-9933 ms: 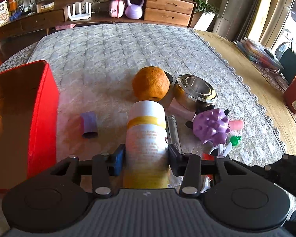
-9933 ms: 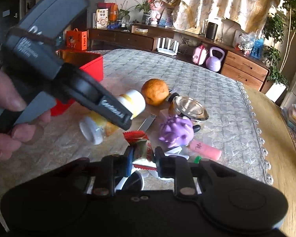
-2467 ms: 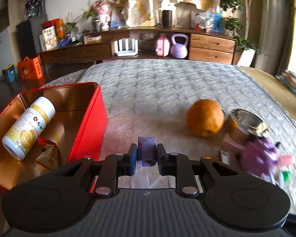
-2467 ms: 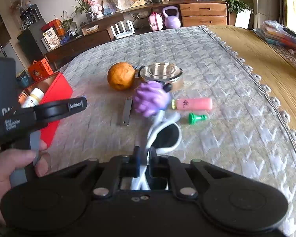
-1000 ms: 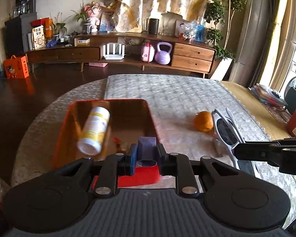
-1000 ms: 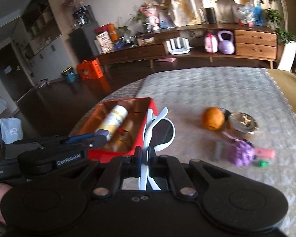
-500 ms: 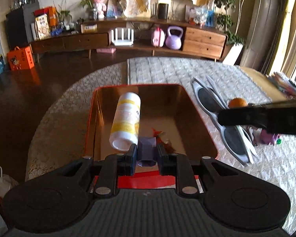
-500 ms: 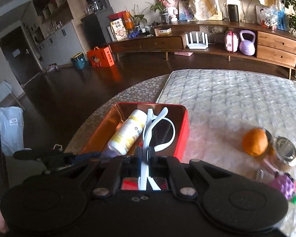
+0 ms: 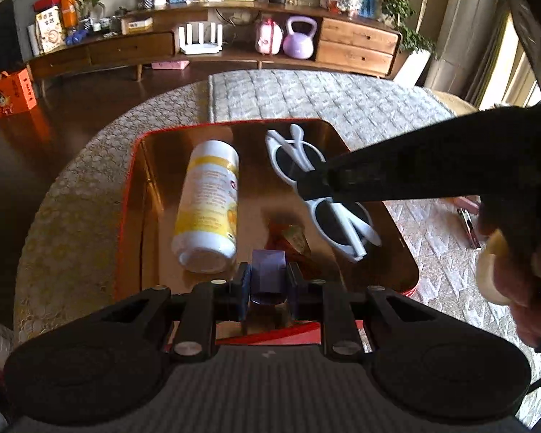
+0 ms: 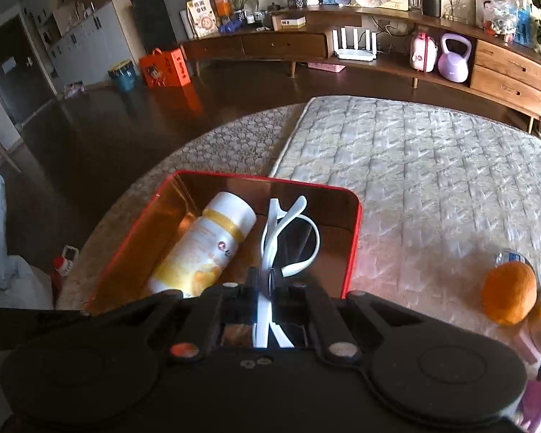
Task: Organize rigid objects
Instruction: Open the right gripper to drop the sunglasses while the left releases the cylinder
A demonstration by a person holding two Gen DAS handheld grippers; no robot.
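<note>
Over the red tin box [image 9: 133,195], near its front edge: left gripper [image 9: 268,285] clamped narrowly on a small purple block [image 9: 268,274], held between the two blue pads above the tin's gold-coloured floor. Reaching in over the tin's right side: right gripper [image 9: 315,186], jaws pinched nearly together on a pair of white-framed sunglasses [image 9: 319,187] with dark lenses, gripped at the bridge and hanging slantwise over the tin, arms folded. From the right wrist view, same sunglasses [image 10: 288,238] standing up out of the right gripper [image 10: 265,281], frame edge-on, above the tin box [image 10: 350,245]. Already lying inside the tin along its left half: a white bottle with a yellow label [image 9: 207,209], cap toward the far wall, base toward the near wall. Beside the bottle's base, just beyond the purple block: a small crumpled red and gold wrapper [image 9: 288,238]. Outside the tin, to its right on the quilted table cover [image 10: 432,180]: an orange [image 10: 508,294], with a shiny metal container partly cut off just beside it. At the tin's right, a person's hand [image 9: 512,274] around the right gripper's handle.
</note>
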